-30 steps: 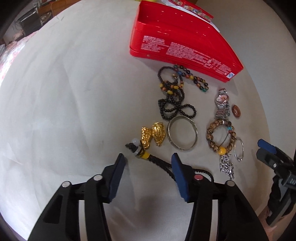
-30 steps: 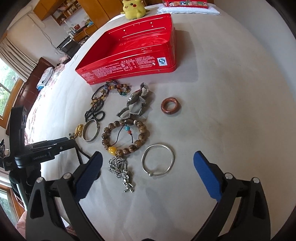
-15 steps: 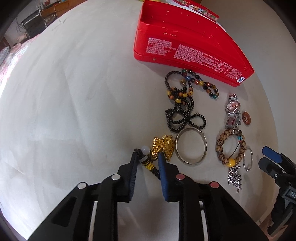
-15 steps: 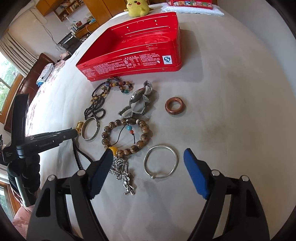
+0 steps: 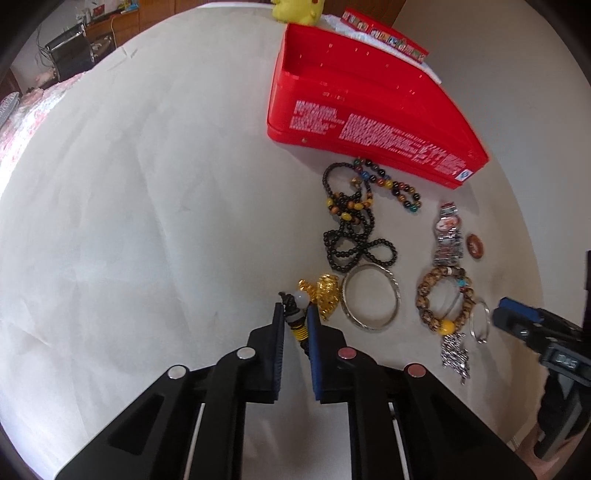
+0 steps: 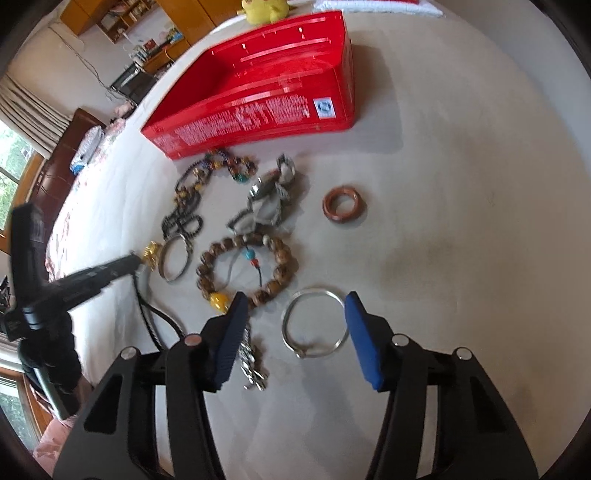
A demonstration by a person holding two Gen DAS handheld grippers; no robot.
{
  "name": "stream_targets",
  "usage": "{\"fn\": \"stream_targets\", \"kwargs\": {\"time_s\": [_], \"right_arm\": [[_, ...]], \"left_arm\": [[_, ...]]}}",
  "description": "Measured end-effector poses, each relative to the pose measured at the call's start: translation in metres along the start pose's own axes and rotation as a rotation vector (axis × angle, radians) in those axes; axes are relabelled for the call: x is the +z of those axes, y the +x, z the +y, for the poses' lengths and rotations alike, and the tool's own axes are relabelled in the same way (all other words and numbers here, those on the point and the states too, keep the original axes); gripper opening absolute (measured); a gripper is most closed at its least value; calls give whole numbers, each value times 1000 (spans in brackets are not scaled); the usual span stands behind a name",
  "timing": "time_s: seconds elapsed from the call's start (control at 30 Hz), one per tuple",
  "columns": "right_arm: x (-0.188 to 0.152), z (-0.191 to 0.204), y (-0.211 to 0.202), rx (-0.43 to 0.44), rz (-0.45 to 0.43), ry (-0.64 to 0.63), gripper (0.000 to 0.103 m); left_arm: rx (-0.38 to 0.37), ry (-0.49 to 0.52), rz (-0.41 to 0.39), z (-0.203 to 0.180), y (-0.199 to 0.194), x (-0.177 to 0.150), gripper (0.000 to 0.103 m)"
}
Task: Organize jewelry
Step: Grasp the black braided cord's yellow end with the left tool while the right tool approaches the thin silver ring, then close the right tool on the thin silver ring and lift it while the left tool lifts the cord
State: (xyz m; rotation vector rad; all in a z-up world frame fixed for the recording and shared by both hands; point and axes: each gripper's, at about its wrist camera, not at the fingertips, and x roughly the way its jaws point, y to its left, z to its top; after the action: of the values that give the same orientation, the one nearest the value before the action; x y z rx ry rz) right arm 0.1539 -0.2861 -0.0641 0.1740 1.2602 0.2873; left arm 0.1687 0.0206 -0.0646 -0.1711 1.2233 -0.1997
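Observation:
My left gripper (image 5: 295, 319) is shut on a black cord necklace (image 5: 298, 325) with a white bead, yellow coil and gold pendant (image 5: 325, 295). Its cord trails over the table in the right wrist view (image 6: 151, 317). My right gripper (image 6: 291, 314) is open, its fingers either side of a thin silver bangle (image 6: 314, 323). A wooden bead bracelet (image 6: 245, 269), a silver chain (image 6: 251, 365), a watch (image 6: 269, 199), a brown ring (image 6: 343, 204), a wide silver bangle (image 5: 370, 296) and dark bead strands (image 5: 351, 221) lie before the empty red box (image 5: 369, 107).
The jewelry lies on a white tablecloth (image 5: 147, 206). A yellow plush toy (image 6: 264, 9) sits behind the red box. A small red box (image 5: 384, 33) on a white cloth lies at the far edge. Chairs and shelves stand beyond the table on the left.
My left gripper closed from open onto the necklace's bead end. My right gripper moved forward and down over the thin silver bangle, its jaws narrowing a little.

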Motion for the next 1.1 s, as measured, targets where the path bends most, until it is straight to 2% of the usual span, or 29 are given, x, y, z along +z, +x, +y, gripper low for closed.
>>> {"fn": "stream_targets", "kwargs": {"time_s": [0.13,0.2,0.33,0.4,0.53,0.63,0.73,0.9,1.1], "right_arm": [[-4,-3,7,-18,26,10,57],[-5,-4,11,-33,36,14,63],[-7,0,16,-61,36,-7,65],[-10,5,18,-99,27,-33,62],[-19,15,20,-171,-4,-95,47],[-22,14,17,-155,-9,-93,47],[-22,7,8,-95,-20,-56,46],[-13,5,-24,-72,-91,-41,46],[12,10,-54,-37,-165,-52,47]], "left_arm": [[-24,16,-23,-1,-13,-7,12],[-38,26,-19,-3,-17,-13,12],[-60,43,-3,-6,-18,-24,12],[-64,44,8,-7,-15,-27,12],[-63,48,10,-16,-9,-30,12],[-64,53,2,-18,-13,-32,12],[-67,58,-13,-19,-19,-33,12],[-76,63,-49,-22,-33,-28,12],[-101,90,-138,-32,-64,-9,12]]}}
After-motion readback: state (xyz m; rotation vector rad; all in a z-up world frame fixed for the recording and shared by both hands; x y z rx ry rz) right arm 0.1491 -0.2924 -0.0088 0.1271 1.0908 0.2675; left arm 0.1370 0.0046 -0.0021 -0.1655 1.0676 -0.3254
